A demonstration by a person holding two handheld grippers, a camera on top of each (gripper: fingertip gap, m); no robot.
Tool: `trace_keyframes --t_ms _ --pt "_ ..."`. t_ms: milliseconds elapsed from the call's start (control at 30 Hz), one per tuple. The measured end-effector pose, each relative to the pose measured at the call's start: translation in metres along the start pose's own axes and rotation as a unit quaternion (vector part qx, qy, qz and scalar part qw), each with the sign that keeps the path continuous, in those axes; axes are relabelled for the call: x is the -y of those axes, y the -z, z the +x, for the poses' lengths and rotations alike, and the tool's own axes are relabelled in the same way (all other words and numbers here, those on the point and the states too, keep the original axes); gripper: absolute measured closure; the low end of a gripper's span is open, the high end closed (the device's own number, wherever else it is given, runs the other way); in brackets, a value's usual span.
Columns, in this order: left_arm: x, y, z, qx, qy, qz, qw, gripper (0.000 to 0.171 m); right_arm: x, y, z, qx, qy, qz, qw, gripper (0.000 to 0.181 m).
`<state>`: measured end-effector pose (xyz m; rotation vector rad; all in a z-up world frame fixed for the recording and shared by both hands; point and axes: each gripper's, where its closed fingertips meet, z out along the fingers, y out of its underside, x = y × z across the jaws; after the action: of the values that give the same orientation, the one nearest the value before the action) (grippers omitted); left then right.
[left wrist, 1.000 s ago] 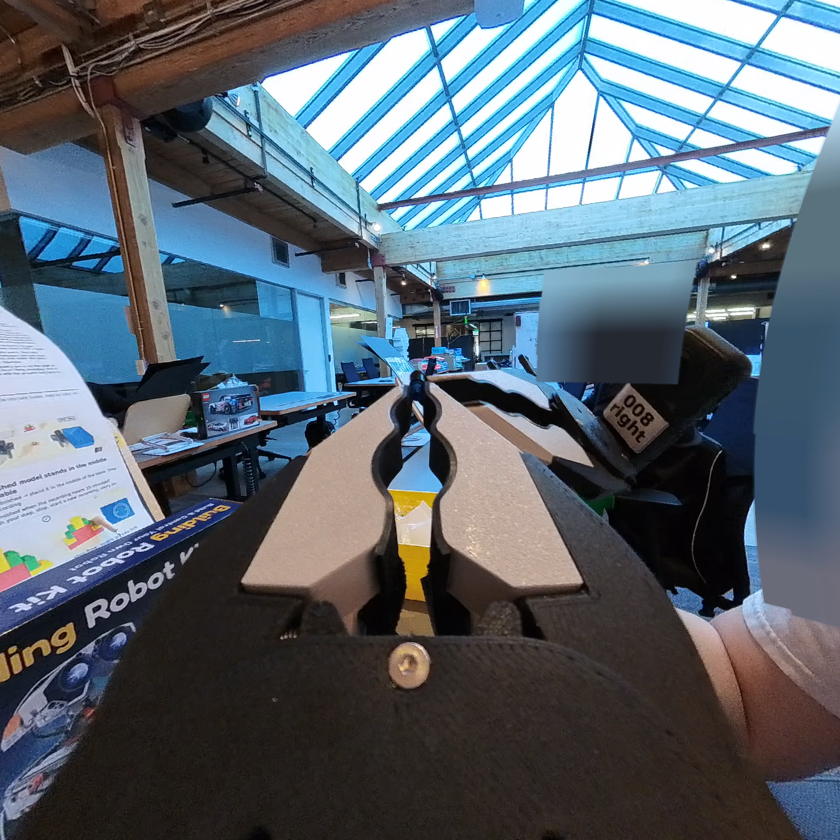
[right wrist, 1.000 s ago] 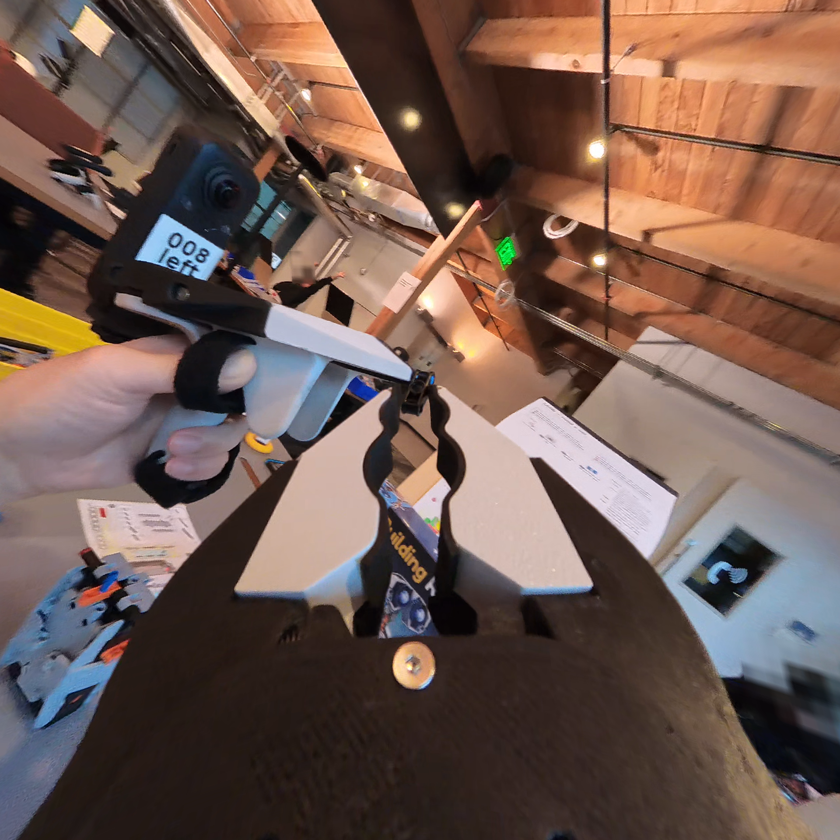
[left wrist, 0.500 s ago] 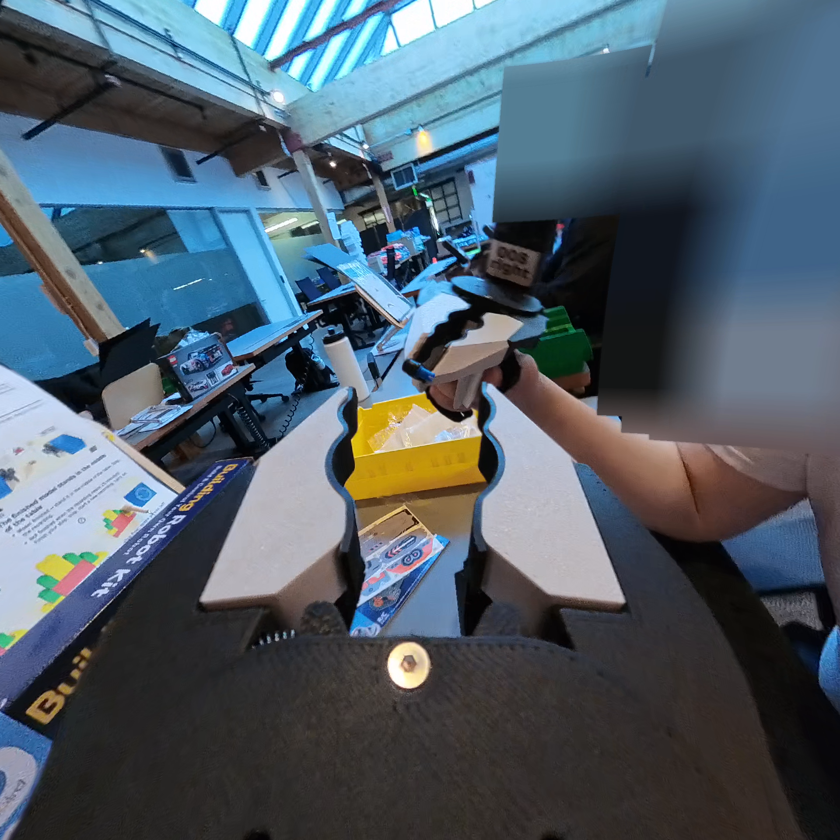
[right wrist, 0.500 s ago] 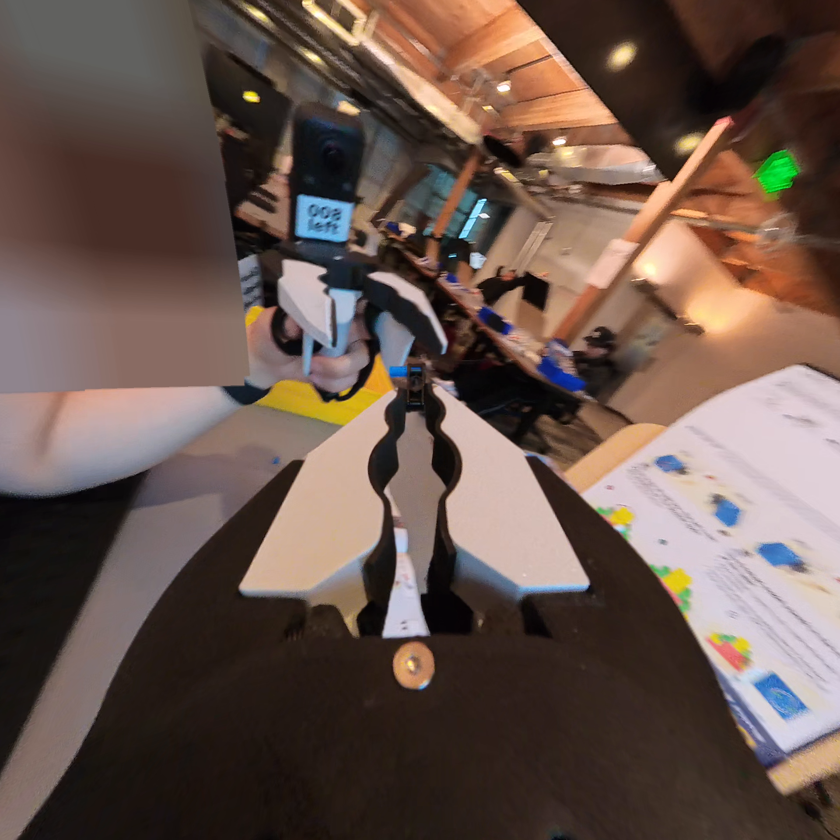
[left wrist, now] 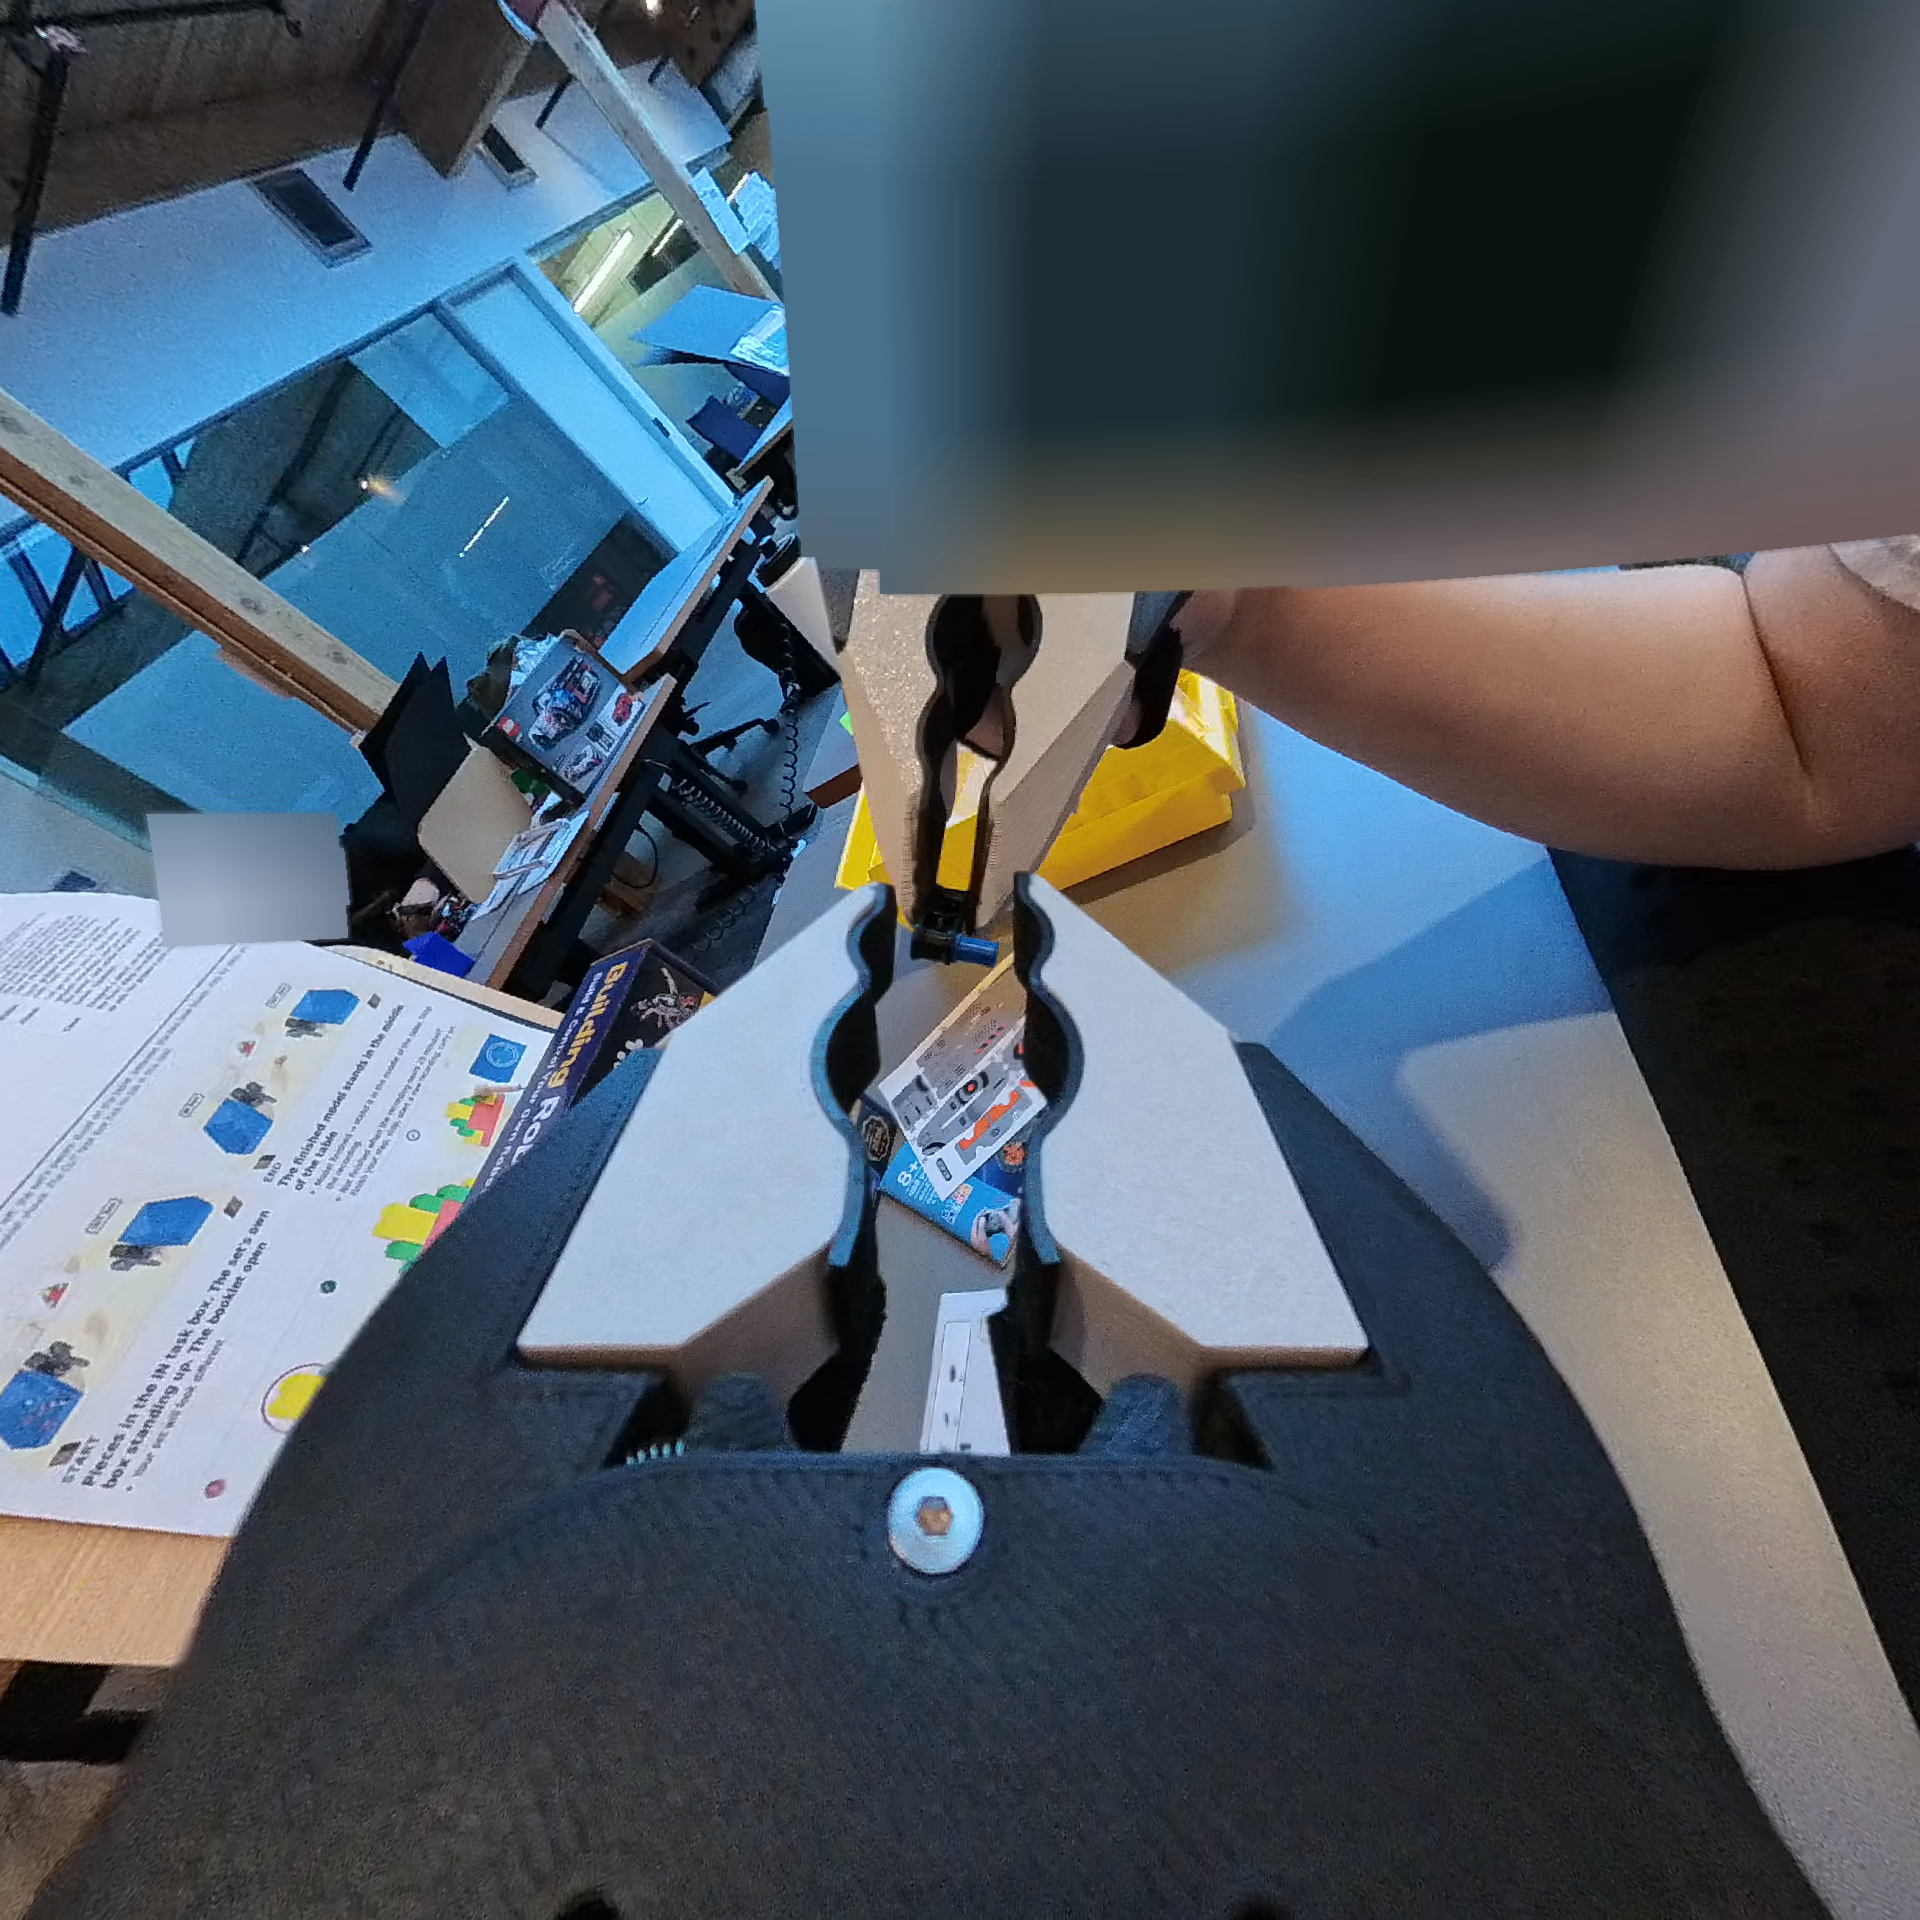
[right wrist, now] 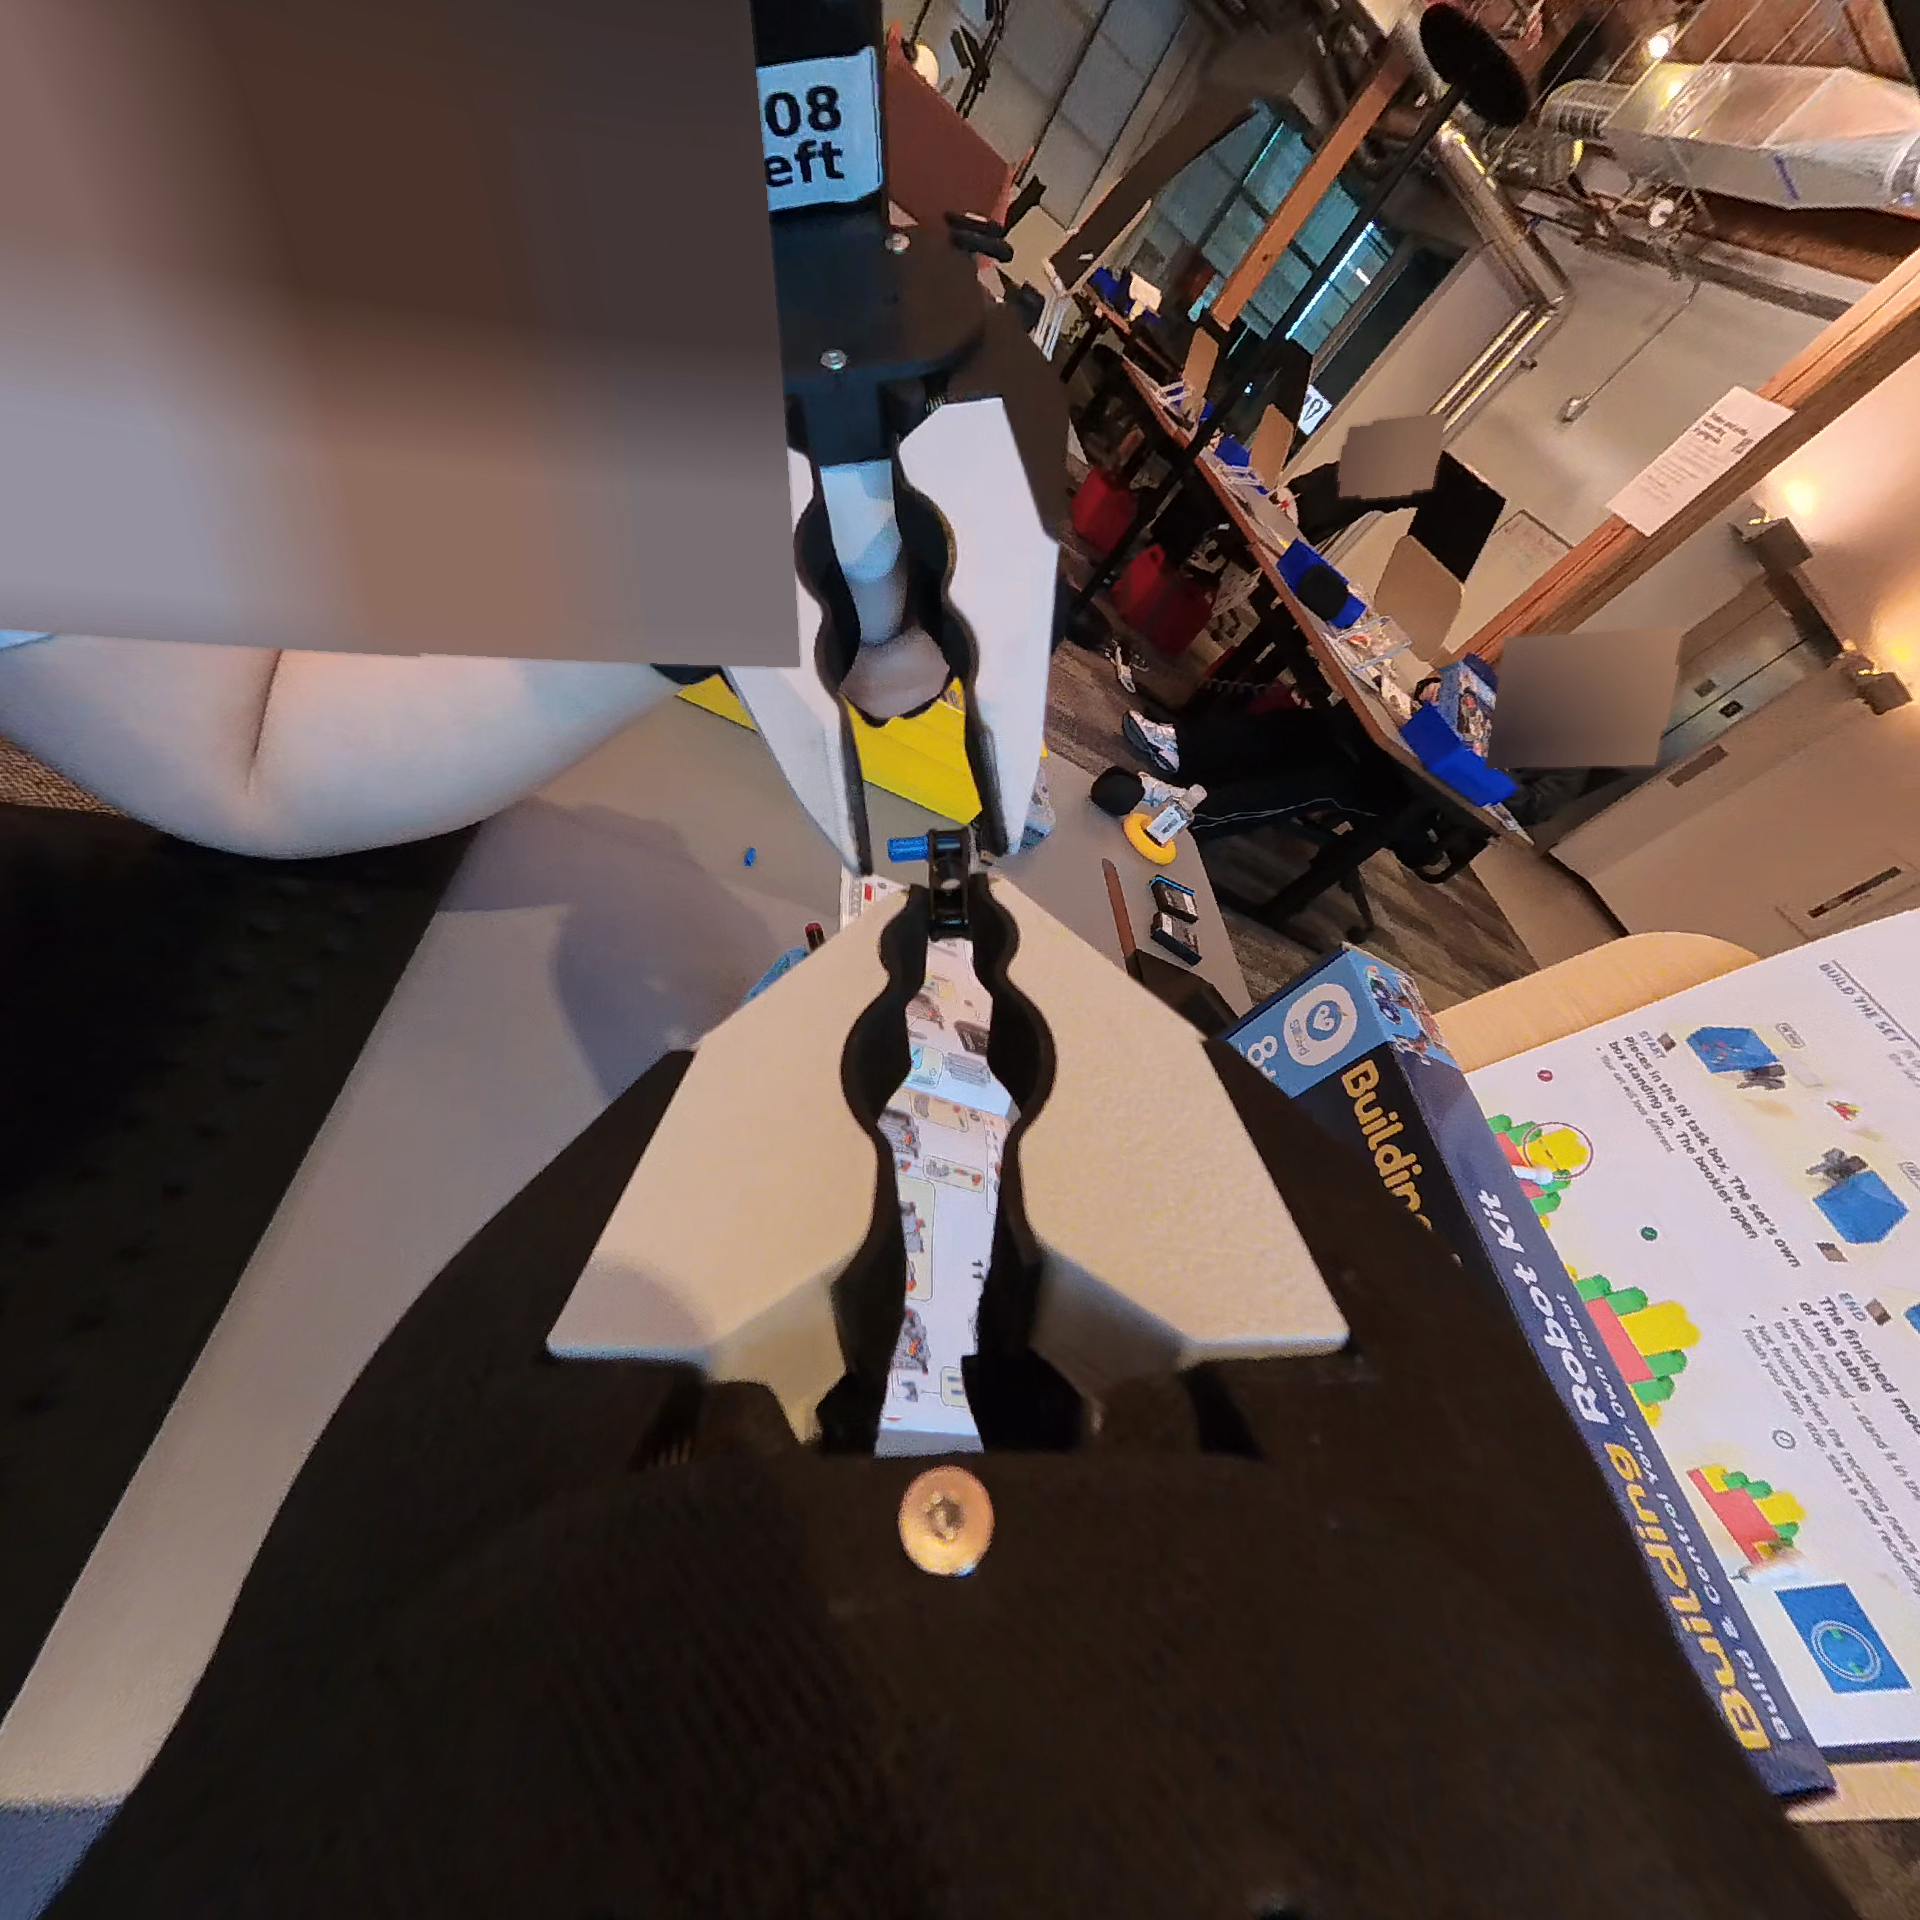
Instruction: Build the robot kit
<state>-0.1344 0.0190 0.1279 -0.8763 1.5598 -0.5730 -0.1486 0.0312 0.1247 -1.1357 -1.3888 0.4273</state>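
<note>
Containers, left to right in the left wrist view:

1. Dark blue kit box [left wrist: 623,1003], left of centre. It is partly covered by an instruction sheet [left wrist: 208,1143] with coloured block diagrams. Its contents cannot be seen.
2. Yellow bin [left wrist: 1143,790], upper centre, on the grey table [left wrist: 1403,935]. Its inside is hidden behind the right gripper.

Gripper state:

- Left gripper [left wrist: 953,914]: fingers spread, holding nothing. A printed booklet [left wrist: 966,1101] lies on the table in the gap between them.
- Right gripper [right wrist: 945,904]: tips pressed together on a small black piece [right wrist: 945,878], which carries a blue pin [right wrist: 904,849] on its side. The piece is held above the table at frame centre.
- The two grippers meet tip to tip. The left gripper's spread tips flank the pinched piece. Whether they touch it cannot be determined.

View differences:

- Only the left wrist view shows the person's bare forearm [left wrist: 1507,707] at the right edge, leading to the right gripper.
- Only the right wrist view shows a loose blue peg [right wrist: 749,857] on the table left of centre. Right of centre it shows a yellow ring [right wrist: 1148,831] and two small black blocks [right wrist: 1174,914].
- In the right wrist view the kit box and the instruction sheet appear at the right edge.
</note>
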Motion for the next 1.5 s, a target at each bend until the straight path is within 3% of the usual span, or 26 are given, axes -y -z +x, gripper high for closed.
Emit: trace_keyframes --t_ms 100,300,667,733,767,900,1000,1100,1167,1233,1333,1500 --pt "-0.005 0.0 0.003 -0.009 -0.002 -0.013 1.0 0.14 -0.001 0.0 -0.001 0.006 -0.003 0.001 1.0 0.174" --pt "-0.008 0.0 0.005 -0.009 -0.016 -0.024 1.0 0.157 -0.001 -0.002 -0.004 0.014 0.001 -0.004 1.0 0.174" --pt "-0.011 0.002 0.0 -0.007 0.012 -0.02 1.0 0.155 -0.006 -0.005 0.0 0.014 -0.02 0.001 1.0 0.174" --pt "-0.01 0.013 -0.009 0.008 0.035 -0.013 0.999 0.121 -0.025 -0.006 0.002 0.019 -0.035 -0.024 0.999 0.174" --pt "-0.008 0.023 -0.014 0.014 0.052 -0.003 0.999 0.115 -0.043 -0.007 -0.001 0.038 -0.055 -0.049 0.997 0.174" --pt "0.008 0.084 -0.039 0.08 0.091 0.073 0.99 0.127 -0.151 -0.017 -0.043 0.175 -0.171 -0.212 0.946 0.174" --pt "-0.009 0.127 -0.064 0.175 0.123 0.044 0.976 0.131 -0.207 -0.032 -0.064 0.215 -0.205 -0.27 0.916 0.174" --pt "-0.05 0.165 -0.082 0.271 0.183 -0.05 0.944 0.116 -0.226 -0.046 -0.079 0.237 -0.221 -0.28 0.904 0.174" --pt "-0.086 0.186 -0.076 0.291 0.258 -0.127 0.913 0.112 -0.239 -0.053 -0.081 0.233 -0.223 -0.299 0.898 0.174" --pt "-0.119 0.202 -0.06 0.292 0.331 -0.196 0.875 0.116 -0.247 -0.058 -0.087 0.24 -0.233 -0.313 0.889 0.174" --pt "-0.168 0.223 -0.031 0.288 0.434 -0.309 0.796 0.117 -0.256 -0.066 -0.093 0.244 -0.235 -0.327 0.882 0.173" --pt "-0.218 0.229 0.011 0.222 0.544 -0.403 0.702 0.142 -0.261 -0.07 -0.098 0.249 -0.232 -0.335 0.879 0.173"
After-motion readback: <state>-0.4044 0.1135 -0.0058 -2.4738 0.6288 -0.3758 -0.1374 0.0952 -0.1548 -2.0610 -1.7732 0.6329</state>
